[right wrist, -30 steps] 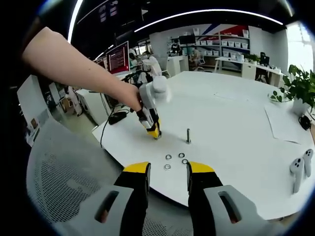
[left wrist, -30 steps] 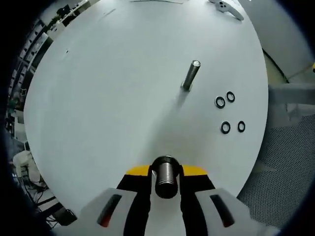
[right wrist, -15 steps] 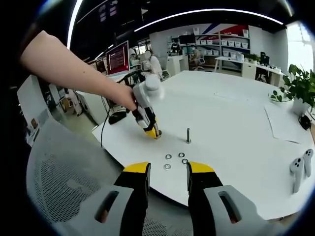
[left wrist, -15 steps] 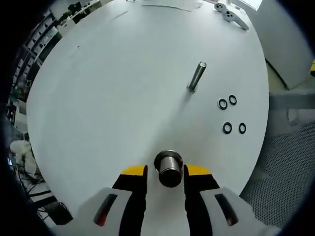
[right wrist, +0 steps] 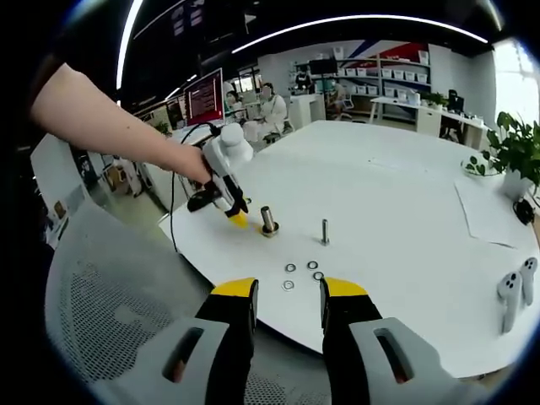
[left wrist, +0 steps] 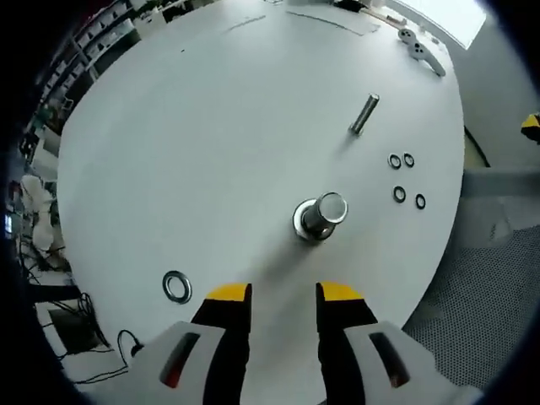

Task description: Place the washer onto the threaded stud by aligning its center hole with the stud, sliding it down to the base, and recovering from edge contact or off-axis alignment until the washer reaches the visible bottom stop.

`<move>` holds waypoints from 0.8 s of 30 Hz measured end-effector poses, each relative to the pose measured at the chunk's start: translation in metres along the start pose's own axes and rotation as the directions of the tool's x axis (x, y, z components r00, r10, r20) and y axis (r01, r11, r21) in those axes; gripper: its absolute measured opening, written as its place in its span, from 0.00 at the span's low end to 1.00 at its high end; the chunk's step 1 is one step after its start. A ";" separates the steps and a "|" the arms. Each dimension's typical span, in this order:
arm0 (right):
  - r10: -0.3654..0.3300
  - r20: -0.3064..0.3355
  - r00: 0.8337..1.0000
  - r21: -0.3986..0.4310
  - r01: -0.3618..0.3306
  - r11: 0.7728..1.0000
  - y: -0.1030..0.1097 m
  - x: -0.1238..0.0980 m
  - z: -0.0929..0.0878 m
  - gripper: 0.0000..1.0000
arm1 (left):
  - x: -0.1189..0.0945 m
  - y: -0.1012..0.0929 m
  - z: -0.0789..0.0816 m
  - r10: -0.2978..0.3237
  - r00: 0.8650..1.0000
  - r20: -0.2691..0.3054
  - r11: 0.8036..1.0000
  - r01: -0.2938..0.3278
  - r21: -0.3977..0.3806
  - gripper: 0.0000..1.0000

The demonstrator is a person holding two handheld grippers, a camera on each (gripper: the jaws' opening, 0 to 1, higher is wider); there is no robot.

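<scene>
Two hand-held grippers over a round white table [left wrist: 169,152], both with jaws parted and holding nothing.

In the left gripper view, the left gripper [left wrist: 283,295] hangs just short of a thick threaded stud [left wrist: 319,218] that stands upright on its flanged base, straight ahead of the jaws with its long axis rising from the tabletop. A larger washer [left wrist: 177,287] lies flat near the table's edge, off to the left of those jaws and well apart from the stud, so the left gripper is much the nearer. Four small washers [left wrist: 405,177] lie beyond, beside a thinner upright bolt [left wrist: 364,114]. In the right gripper view, the right gripper [right wrist: 287,295] waits off the table's near edge. Whether the washer's hole suits the stud is probably too small to judge.
</scene>
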State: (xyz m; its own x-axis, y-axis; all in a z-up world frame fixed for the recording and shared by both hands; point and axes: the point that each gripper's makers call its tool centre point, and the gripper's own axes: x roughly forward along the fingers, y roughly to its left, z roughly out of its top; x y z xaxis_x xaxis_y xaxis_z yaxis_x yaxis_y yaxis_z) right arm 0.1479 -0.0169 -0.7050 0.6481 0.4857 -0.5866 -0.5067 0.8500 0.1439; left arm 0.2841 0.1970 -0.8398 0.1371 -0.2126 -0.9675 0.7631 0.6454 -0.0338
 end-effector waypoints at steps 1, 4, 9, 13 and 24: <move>0.000 0.000 1.000 0.000 0.000 1.000 0.000 0.000 0.000 0.32 | -0.001 0.001 -0.003 0.003 1.000 0.000 1.000 -0.003 -0.004 0.29; 0.004 -0.002 1.000 -0.003 -0.004 1.000 0.001 0.000 0.000 0.32 | 0.000 0.007 -0.014 0.016 1.000 -0.007 1.000 -0.016 -0.026 0.29; 0.010 -0.006 1.000 -0.007 -0.010 1.000 0.002 0.001 -0.001 0.32 | -0.004 0.010 -0.023 0.014 1.000 0.007 0.996 -0.013 -0.083 0.31; 0.012 -0.009 1.000 -0.009 -0.012 1.000 0.003 0.001 -0.001 0.32 | -0.007 0.019 -0.030 0.034 0.999 0.009 0.993 -0.033 -0.114 0.32; 0.013 -0.016 1.000 -0.015 -0.013 1.000 0.003 0.001 -0.003 0.32 | -0.008 0.044 -0.037 0.088 0.996 0.011 0.982 -0.085 -0.168 0.33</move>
State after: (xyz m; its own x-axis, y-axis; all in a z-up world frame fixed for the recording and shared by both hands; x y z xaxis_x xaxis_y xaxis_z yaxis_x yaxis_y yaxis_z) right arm 0.1459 -0.0146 -0.7076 0.6326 0.4932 -0.5970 -0.5235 0.8405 0.1397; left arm 0.2929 0.2540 -0.8430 0.2106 -0.1635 -0.9638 0.6320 0.7749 0.0066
